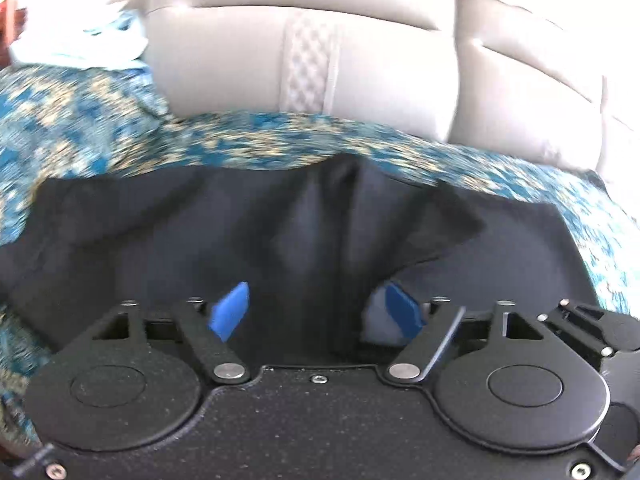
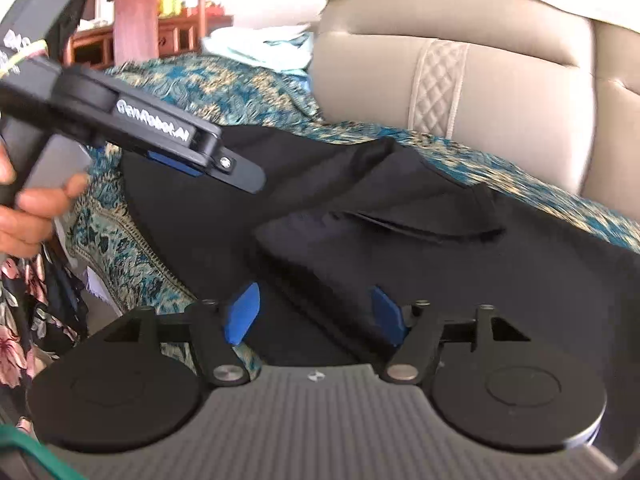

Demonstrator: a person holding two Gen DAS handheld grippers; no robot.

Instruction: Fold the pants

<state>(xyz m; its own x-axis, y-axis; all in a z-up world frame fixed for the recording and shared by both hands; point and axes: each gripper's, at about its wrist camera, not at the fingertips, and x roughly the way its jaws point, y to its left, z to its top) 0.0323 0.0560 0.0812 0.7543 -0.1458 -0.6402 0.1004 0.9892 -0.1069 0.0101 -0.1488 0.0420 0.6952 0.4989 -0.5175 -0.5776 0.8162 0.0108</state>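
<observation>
Dark navy pants [image 1: 304, 232] lie spread and rumpled on a blue-and-gold patterned cover, with a raised fold in the middle. My left gripper [image 1: 316, 312] is open, its blue pads wide apart just over the near edge of the cloth. In the right wrist view the pants [image 2: 400, 248] lie partly folded, with a doubled layer near the centre. My right gripper [image 2: 316, 312] is open above the near edge of the pants. The left gripper [image 2: 208, 160] shows at upper left, held by a hand, over the pants' left part.
The patterned cover [image 1: 80, 120] drapes a beige leather sofa whose backrest [image 1: 312, 64] rises behind the pants. Light cloths [image 2: 260, 52] lie at the back left. Wooden furniture [image 2: 132, 36] stands behind. A floral garment [image 2: 24, 288] hangs at the left edge.
</observation>
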